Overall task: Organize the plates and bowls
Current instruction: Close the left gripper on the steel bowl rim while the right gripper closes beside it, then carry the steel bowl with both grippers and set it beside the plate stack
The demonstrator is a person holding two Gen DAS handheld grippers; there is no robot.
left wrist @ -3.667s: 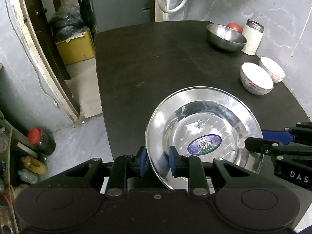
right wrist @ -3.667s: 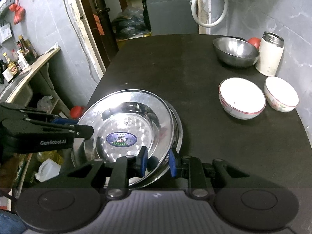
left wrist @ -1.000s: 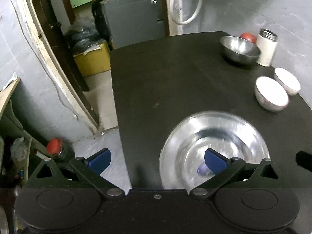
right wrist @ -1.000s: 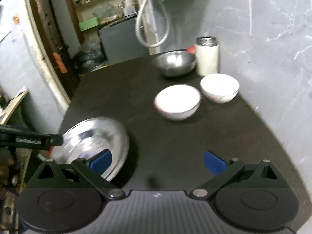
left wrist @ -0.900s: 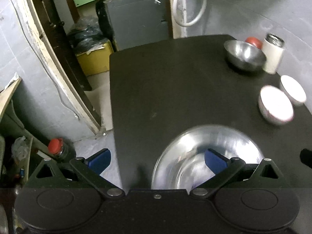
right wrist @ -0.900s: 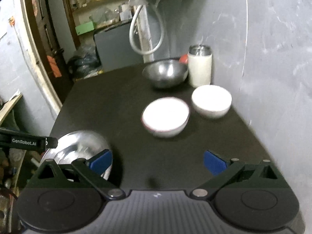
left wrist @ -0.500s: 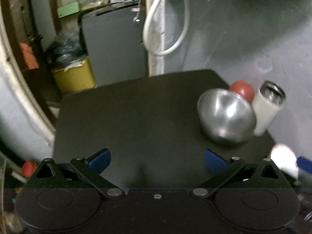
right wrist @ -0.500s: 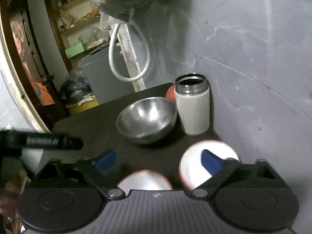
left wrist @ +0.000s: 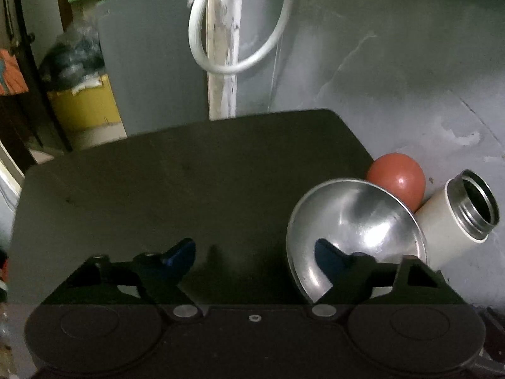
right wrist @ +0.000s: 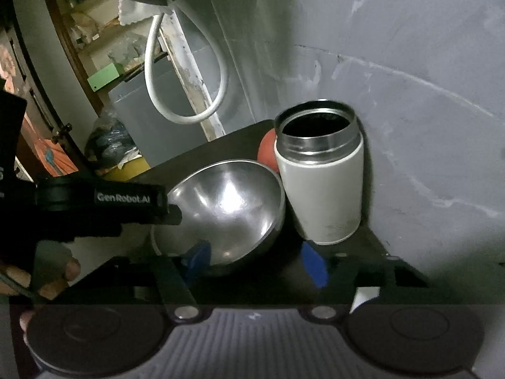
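Left wrist view: low over counter (left wrist: 189,189), facing far edge and grey wall, close behind left tool (left wrist: 252,255). Right wrist view: lower still, hard up against steel bowl (right wrist: 227,202) and flask (right wrist: 322,189), looking along right tool (right wrist: 255,259) toward wall corner. Shared: bowl, flask, red ball (left wrist: 397,180), hose loop (left wrist: 236,31), grey cabinet (left wrist: 151,63). Left tool visible at left of right view.

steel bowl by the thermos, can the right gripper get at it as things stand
Probably yes. The right gripper is open just before the steel bowl, whose near rim is clear. The thermos crowds its right side, and the left gripper reaches in too.
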